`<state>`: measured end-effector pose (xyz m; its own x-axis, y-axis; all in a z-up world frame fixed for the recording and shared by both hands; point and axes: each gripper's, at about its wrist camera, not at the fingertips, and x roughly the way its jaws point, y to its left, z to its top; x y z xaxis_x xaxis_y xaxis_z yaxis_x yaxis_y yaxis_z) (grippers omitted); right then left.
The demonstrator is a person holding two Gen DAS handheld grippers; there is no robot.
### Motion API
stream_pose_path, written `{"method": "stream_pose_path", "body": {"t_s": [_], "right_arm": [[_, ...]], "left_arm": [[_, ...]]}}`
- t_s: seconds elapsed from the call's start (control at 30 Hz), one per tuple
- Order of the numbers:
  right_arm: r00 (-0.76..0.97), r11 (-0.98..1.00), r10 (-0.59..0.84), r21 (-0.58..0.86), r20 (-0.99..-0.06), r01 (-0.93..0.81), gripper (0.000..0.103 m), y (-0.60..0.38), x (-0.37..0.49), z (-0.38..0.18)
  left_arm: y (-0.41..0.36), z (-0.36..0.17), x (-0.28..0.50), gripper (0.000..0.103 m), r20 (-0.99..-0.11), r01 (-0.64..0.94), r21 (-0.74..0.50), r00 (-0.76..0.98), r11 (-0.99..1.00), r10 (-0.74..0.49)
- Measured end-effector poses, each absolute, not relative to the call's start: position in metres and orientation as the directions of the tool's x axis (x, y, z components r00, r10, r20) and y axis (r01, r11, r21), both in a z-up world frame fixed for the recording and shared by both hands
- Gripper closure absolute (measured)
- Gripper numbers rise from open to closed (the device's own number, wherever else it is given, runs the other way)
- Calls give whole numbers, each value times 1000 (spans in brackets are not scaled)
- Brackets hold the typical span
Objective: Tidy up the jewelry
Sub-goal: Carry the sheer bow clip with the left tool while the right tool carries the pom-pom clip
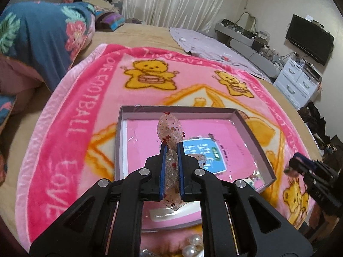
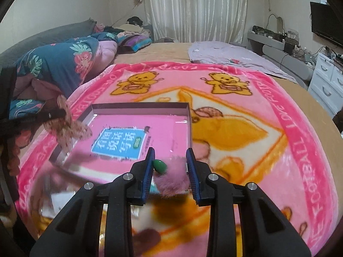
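My left gripper is shut on a sheer glittery scrunchie with red specks and holds it above the shallow grey box. The same scrunchie shows at the left of the right wrist view. The box lies on a pink bear blanket and has a pink book in it. My right gripper is open, with a fluffy pink piece bearing a green bead between its fingers. It also shows at the right edge of the left wrist view.
Loose pearls lie near the bottom of the left wrist view. The pink blanket covers a bed with a blue floral quilt at the left and a lilac sheet behind. White drawers stand at the right.
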<state>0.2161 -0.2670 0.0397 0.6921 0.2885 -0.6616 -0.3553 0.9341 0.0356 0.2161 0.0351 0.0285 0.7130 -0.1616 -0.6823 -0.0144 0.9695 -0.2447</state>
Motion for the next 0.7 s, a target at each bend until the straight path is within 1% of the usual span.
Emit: {"method": "stream_pose_path", "body": {"t_s": [0.27, 0.57, 0.63, 0.7], "right_arm": [[649, 931, 269, 19, -712, -365, 74, -235, 259, 23], [606, 945, 220, 13, -765, -326, 73, -222, 280, -8], [607, 947, 217, 14, -764, -321, 68, -224, 279, -10], [610, 947, 228, 27, -759, -321, 58, -227, 275, -8]], "left_arm": [[55, 4, 221, 96, -709, -46, -255, 689, 966, -155], [68, 1, 215, 69, -721, -65, -248, 679, 966, -140], [68, 3, 212, 58, -721, -64, -248, 678, 967, -140], [69, 5, 209, 55, -721, -62, -245, 679, 968, -139]]}}
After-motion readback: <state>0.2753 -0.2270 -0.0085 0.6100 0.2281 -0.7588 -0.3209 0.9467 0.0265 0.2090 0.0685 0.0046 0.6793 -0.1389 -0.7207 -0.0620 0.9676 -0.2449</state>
